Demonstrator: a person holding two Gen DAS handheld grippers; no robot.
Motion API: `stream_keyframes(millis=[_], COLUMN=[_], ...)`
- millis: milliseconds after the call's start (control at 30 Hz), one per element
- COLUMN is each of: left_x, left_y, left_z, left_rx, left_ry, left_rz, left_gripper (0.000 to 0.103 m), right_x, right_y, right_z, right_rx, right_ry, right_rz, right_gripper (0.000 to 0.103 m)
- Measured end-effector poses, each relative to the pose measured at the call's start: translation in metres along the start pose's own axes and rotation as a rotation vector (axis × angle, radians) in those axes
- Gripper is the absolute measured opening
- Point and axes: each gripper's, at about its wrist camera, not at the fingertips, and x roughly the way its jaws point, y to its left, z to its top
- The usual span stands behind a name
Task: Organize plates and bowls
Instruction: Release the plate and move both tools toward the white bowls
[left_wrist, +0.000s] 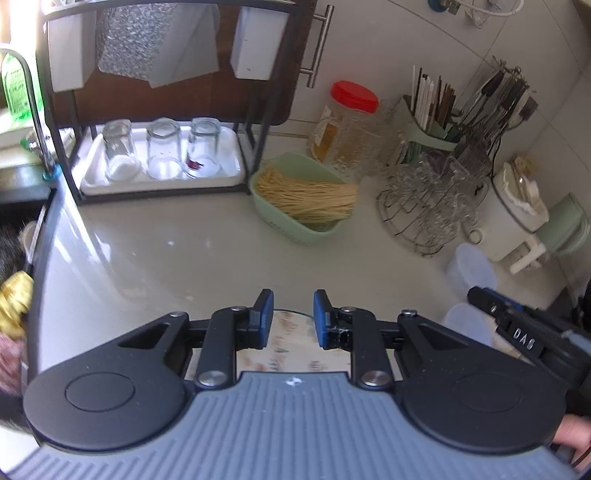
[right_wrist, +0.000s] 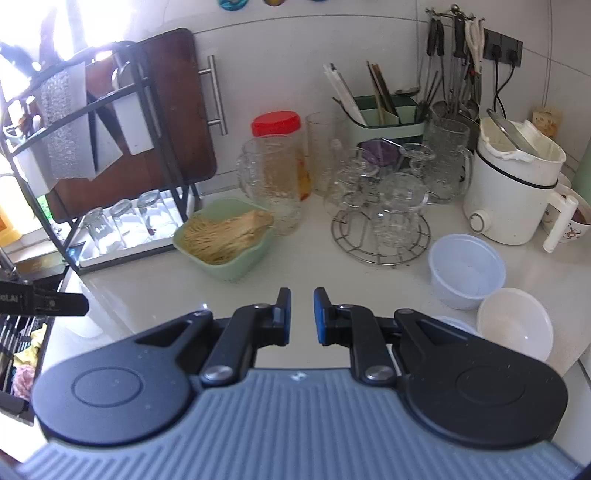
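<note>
In the left wrist view a plate with a flowered pattern (left_wrist: 291, 347) lies under my left gripper (left_wrist: 293, 317). It shows through the gap between the blue pads, which stand a little apart and do not press on it. My right gripper (right_wrist: 302, 314) hangs over bare counter, shut with nothing in it; its tip (left_wrist: 478, 295) also shows at the right of the left wrist view. To its right stand a bluish plastic bowl (right_wrist: 467, 271) and a white bowl (right_wrist: 515, 325). The rim of a third bowl (right_wrist: 454, 322) is half hidden behind the right finger.
A green basket of noodles (right_wrist: 225, 240) sits mid-counter. Behind it are a red-lidded jar (right_wrist: 277, 147), a wire stand of glass cups (right_wrist: 382, 221) and a white cooker (right_wrist: 513, 195). A black rack holds a white tray of glasses (left_wrist: 162, 158). The sink edge (left_wrist: 40, 236) runs at left.
</note>
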Motion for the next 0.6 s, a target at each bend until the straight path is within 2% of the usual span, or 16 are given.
stream_keyframes(millis=[333, 600], left_x=[0.016, 0.039], left_y=[-0.093, -0.149], left_z=[-0.019, -0.039], left_rx=[0.031, 0.060], left_ry=[0.018, 0.043], left_rz=[-0.032, -0.048], left_gripper=[0.026, 0.026], right_x=[-0.009, -0.016], right_y=[-0.070, -0.122], right_z=[-0.011, -0.030], right_rx=[0.031, 0.034], right_ry=[0.029, 0.063], right_rz=[0.009, 0.005], right_gripper=[0.017, 0.017])
